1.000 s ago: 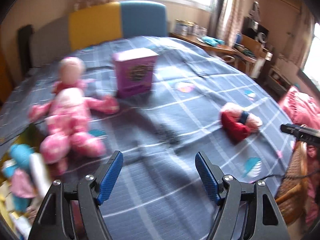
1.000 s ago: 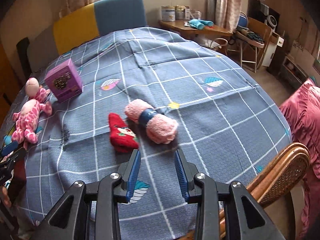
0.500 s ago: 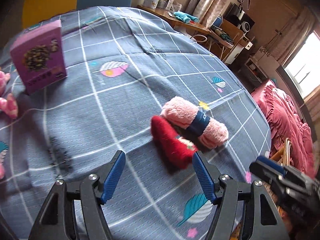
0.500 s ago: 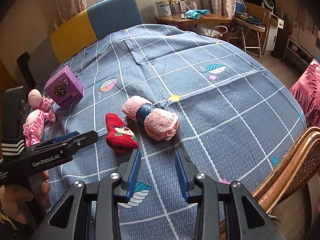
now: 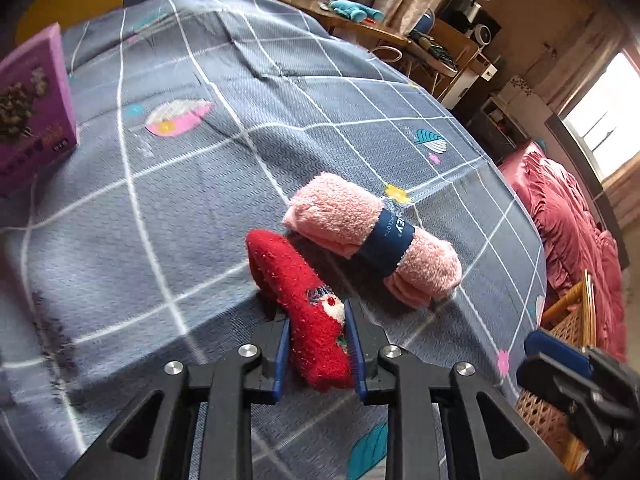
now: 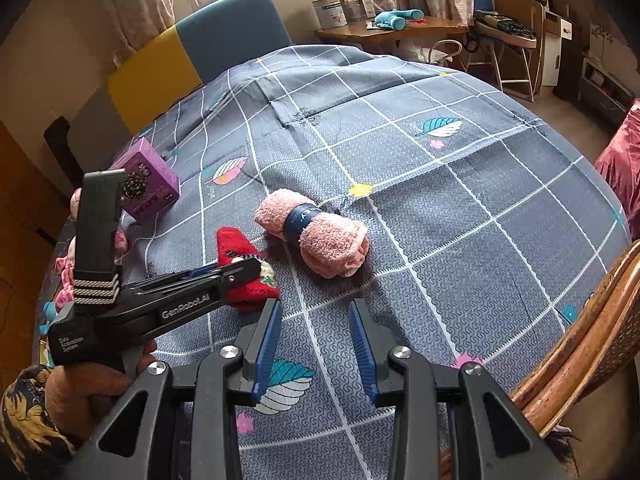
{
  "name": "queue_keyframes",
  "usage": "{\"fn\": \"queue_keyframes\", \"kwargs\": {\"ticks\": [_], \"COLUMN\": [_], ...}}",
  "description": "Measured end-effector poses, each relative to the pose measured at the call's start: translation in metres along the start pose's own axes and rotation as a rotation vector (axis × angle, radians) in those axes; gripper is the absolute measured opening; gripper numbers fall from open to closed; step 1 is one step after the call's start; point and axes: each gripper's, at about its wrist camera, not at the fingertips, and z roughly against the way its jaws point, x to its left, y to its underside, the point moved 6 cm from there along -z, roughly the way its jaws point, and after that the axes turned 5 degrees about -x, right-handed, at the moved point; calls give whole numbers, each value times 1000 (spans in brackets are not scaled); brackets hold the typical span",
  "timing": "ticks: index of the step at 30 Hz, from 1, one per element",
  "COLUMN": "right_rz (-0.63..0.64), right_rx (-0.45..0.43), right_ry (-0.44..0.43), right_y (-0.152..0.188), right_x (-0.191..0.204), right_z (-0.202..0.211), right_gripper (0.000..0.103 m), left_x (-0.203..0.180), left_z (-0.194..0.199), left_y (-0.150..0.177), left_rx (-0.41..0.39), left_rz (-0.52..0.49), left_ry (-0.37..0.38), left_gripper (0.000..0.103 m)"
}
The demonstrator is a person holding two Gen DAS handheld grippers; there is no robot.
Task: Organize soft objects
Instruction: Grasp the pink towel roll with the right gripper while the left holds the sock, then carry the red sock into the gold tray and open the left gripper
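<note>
Partly, left tongs (image 5: 318, 354) hide red sock (image 5: 296, 280).

sock (image 5: 308, 304): we record fuzzy red with a small white and green figure
towel (image 5: 372, 236): we note pale pink, wrapped in a navy band with white lettering
bedspread (image 5: 200, 184): we list grey-blue, white grid lines, scattered leaf and flower prints in teal, pink, yellow
box (image 6: 146, 190): we log purple with a dark picture
headboard (image 6: 192, 52): yellow and blue panels
</note>
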Motion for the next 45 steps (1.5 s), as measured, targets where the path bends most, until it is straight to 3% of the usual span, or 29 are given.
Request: {"fn": "queue_keyframes", "kwargs": {"ticks": [8, 11, 15, 20, 27, 29, 30, 33, 38, 41, 45], "right_rz": [194, 295, 418, 550, 603, 600, 607, 594, 569, 533, 557], "right_rx": [73, 93, 158, 257, 377, 396, 397, 336, 226, 242, 262], "right_ry": [3, 6, 57, 127, 172, 193, 209, 230, 143, 22, -36], "right_y": [-9, -23, -42, -52, -51, -47, -45, -47, -48, -32, 1], "right_x": [27, 39, 45, 45, 40, 35, 34, 37, 82, 119, 161], "right_z": [-13, -23, -56, -96, -138, -146, -149, -142, -110, -101, -111], "right_gripper": [35, 43, 52, 54, 56, 53, 39, 35, 35, 36, 36], "left_x": [35, 54, 82, 115, 137, 139, 139, 139, 138, 139, 139], "left_z": [64, 79, 104, 133, 163, 169, 172, 178, 188, 193, 203], "left_y": [22, 36, 55, 78, 99, 103, 104, 108, 114, 114, 115], "left_rx": [-51, -61, -82, -112, -159, -170, -174, -184, -207, -221, -244], "left_rz": [-59, -54, -21, 52, 114, 116, 117, 121, 112, 123, 125], "left_ry": [-20, -41, -64, -88, -111, -117, -118, -120, -138, -141, -155], "left_gripper": [25, 25, 25, 25, 25, 25, 25, 25, 25, 25, 25]}}
